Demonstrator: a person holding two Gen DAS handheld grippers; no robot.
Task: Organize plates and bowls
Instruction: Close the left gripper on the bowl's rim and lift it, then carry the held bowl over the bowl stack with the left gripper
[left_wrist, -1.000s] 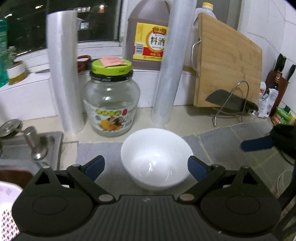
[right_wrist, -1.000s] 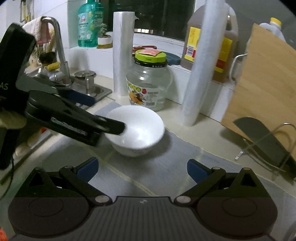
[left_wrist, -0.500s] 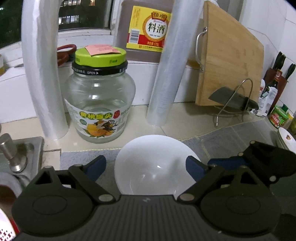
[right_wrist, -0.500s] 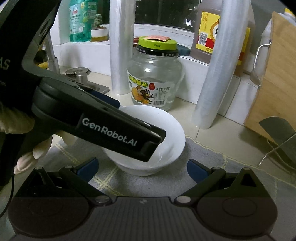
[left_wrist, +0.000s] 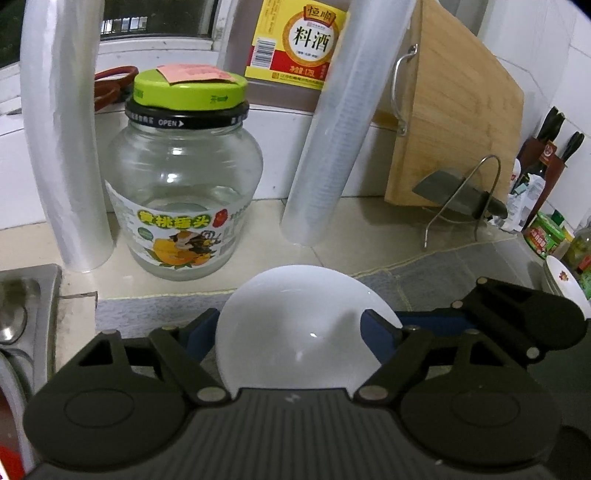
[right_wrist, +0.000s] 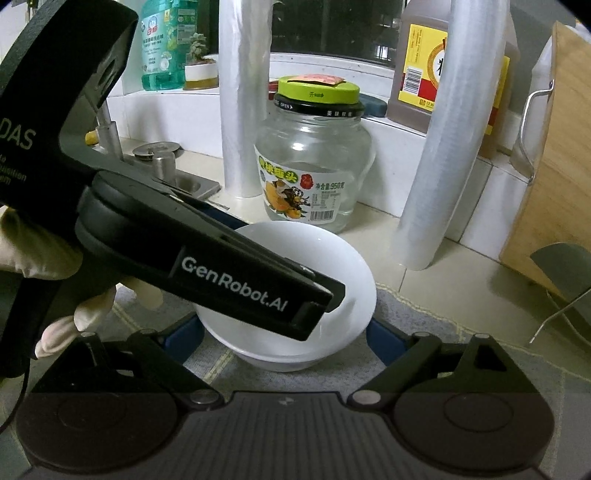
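A white bowl (left_wrist: 295, 325) sits on a grey mat (left_wrist: 450, 269) on the counter. My left gripper (left_wrist: 291, 336) is open, with a blue pad on each side of the bowl. In the right wrist view the same bowl (right_wrist: 332, 266) lies between the blue pads of my right gripper (right_wrist: 284, 339), which is open too. The left gripper's black body (right_wrist: 207, 258) reaches over the bowl from the left there. The right gripper's fingers (left_wrist: 517, 314) show at the bowl's right in the left wrist view. A white plate (left_wrist: 565, 284) stands at the far right.
A glass jar with a green lid (left_wrist: 184, 192) and two rolls of plastic wrap (left_wrist: 62, 147) (left_wrist: 340, 129) stand just behind the bowl. A wooden cutting board (left_wrist: 454, 122) leans on a wire rack (left_wrist: 458, 206). The sink (left_wrist: 26, 302) is to the left.
Both grippers have moved in on the bowl. The bowl now lies between the pads of each, where before it stood ahead of them. The bowl itself has not visibly moved.
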